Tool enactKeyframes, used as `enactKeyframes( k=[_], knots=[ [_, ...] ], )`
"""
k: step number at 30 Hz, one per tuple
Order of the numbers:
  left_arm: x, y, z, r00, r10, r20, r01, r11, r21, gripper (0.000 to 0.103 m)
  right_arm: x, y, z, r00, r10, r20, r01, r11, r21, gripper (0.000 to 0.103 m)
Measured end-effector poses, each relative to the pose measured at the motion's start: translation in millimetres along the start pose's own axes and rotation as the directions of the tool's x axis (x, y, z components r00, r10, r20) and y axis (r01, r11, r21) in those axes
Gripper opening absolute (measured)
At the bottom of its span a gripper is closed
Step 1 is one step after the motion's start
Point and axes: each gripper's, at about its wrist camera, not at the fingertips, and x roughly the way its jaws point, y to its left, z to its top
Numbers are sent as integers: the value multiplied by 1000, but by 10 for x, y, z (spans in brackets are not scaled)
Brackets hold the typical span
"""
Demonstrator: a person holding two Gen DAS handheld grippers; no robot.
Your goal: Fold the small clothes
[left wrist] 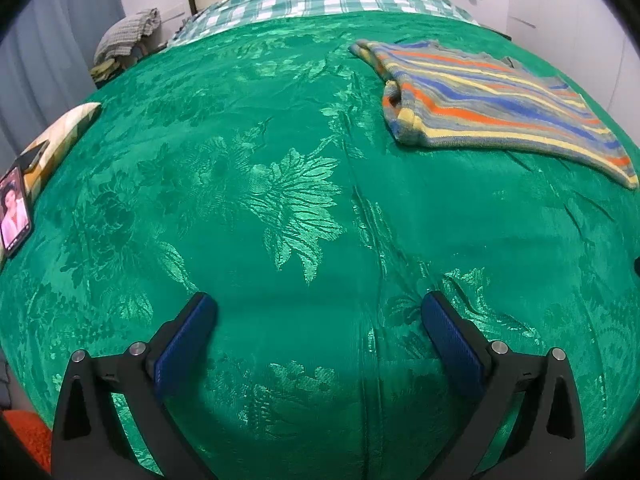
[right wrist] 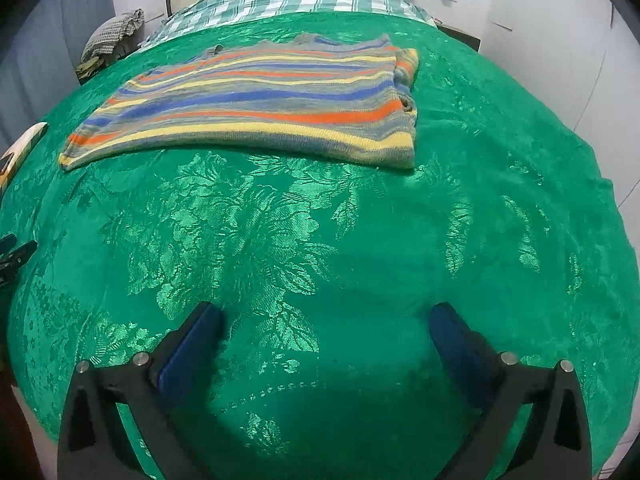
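Striped sweater (right wrist: 256, 100) lies flat, folded, on the green bedspread (right wrist: 320, 232), on the half nearer the checked sheet (right wrist: 288, 0) at the head of the bed. Left hand-held gripper (left wrist: 319, 312): jaws spread wide, empty, over bare bedspread, well apart from the sweater, which sits ahead and to its right (left wrist: 488, 96). Right hand-held gripper (right wrist: 325, 320): jaws wide, empty, sweater ahead of it. Phone (left wrist: 15, 212) at the bedspread's left edge, screen lit.
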Motion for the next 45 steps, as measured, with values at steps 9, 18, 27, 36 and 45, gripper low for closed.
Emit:
enactKeyframes(
  k=[9, 18, 27, 36, 45],
  knots=[
    [-14, -12, -26, 1000, 2, 5, -2, 1000, 2, 102, 26, 4, -6, 1000, 2, 4, -2, 1000, -5, 103],
    [-26, -14, -30, 1000, 1, 2, -1, 1000, 1, 102, 27, 4, -4, 1000, 2, 3, -2, 1000, -4, 103],
    [-38, -18, -48, 1000, 1, -4, -1, 1000, 5, 102, 28, 0, -2, 1000, 2, 1, -2, 1000, -5, 103],
    [-37, -21, -39, 1000, 2, -30, -2, 1000, 19, 102, 32, 6, -7, 1000, 2, -3, -2, 1000, -7, 103],
    [-47, -26, -60, 1000, 8, -25, -7, 1000, 22, 102, 34, 13, -6, 1000, 0, -6, 0, 1000, -9, 103]
  ],
)
